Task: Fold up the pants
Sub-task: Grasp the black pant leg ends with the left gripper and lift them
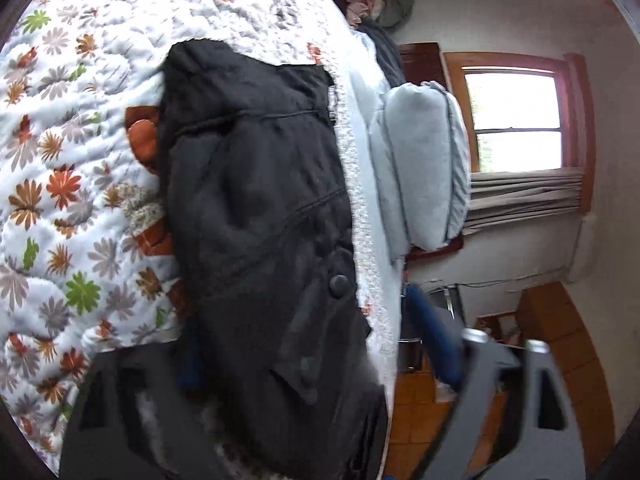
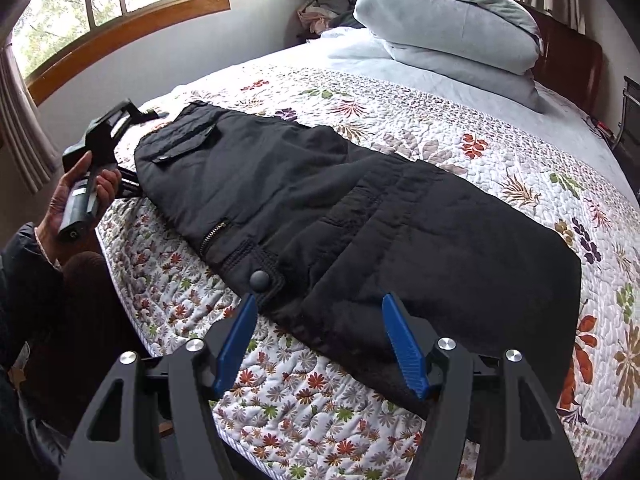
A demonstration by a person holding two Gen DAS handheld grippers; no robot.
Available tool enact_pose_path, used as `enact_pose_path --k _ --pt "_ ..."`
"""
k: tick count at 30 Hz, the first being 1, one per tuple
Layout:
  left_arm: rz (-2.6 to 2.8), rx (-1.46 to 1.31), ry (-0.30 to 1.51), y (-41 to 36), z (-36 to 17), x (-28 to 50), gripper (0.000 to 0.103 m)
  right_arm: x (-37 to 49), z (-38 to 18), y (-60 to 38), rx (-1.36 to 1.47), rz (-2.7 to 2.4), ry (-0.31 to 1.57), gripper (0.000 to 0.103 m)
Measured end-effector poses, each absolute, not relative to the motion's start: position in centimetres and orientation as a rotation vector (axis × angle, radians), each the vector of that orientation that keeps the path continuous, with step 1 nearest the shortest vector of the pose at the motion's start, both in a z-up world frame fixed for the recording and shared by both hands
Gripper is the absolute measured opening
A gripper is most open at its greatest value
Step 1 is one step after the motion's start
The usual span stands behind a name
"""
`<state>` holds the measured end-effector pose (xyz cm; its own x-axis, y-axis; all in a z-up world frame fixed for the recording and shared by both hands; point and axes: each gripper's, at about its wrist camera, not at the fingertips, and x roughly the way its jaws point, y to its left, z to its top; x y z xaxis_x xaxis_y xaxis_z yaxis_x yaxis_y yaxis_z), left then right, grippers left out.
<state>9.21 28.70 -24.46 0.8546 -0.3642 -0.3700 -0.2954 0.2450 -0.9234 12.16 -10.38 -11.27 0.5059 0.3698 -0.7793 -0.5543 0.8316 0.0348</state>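
Note:
Black cargo pants (image 2: pixel 360 208) lie folded lengthwise across the flowered quilt (image 2: pixel 400 120), with the waist button (image 2: pixel 260 280) near me. My right gripper (image 2: pixel 318 300) hovers open just over the waistband edge, its blue fingers (image 2: pixel 404 344) either side of it and not pressing. At the far left a hand (image 2: pixel 80 184) holds my left gripper (image 2: pixel 146 150) at the pants' pocket end. In the left wrist view the pants (image 1: pixel 260 200) run between the left gripper's (image 1: pixel 304 316) jaws. One blue finger (image 1: pixel 432 336) stands off the cloth; the other is half hidden behind it.
Two pale pillows (image 2: pixel 448 20) are stacked at the dark headboard (image 2: pixel 568 52). A heap of clothes (image 2: pixel 324 4) sits in the far corner. Windows (image 2: pixel 104 4) line the walls. The bed's edge drops to an orange tiled floor (image 1: pixel 560 340).

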Motion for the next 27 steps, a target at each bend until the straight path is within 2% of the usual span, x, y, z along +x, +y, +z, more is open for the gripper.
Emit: enact_pose_path --k 1,2,14,27 --pt "-0.021 -1.345 0.629 28.7 -25.2 9.2 0.032 12.1 -11.3 -10.4 -0.231 0.56 0.878 0.066" --pt "0.002 -1.347 0.658 28.9 -25.8 8.7 0.026 12.1 -11.3 -10.5 -0.229 0.558 0.878 0.066" --pt "-0.055 -1.386 0.585 29.9 -26.8 7.5 0.014 12.2 -11.4 -11.1 -0.221 0.544 0.882 0.068" --pt "-0.175 -1.083 0.411 25.7 -19.1 8.1 0.014 12.5 -10.3 -14.2 -0.15 0.473 0.854 0.068"
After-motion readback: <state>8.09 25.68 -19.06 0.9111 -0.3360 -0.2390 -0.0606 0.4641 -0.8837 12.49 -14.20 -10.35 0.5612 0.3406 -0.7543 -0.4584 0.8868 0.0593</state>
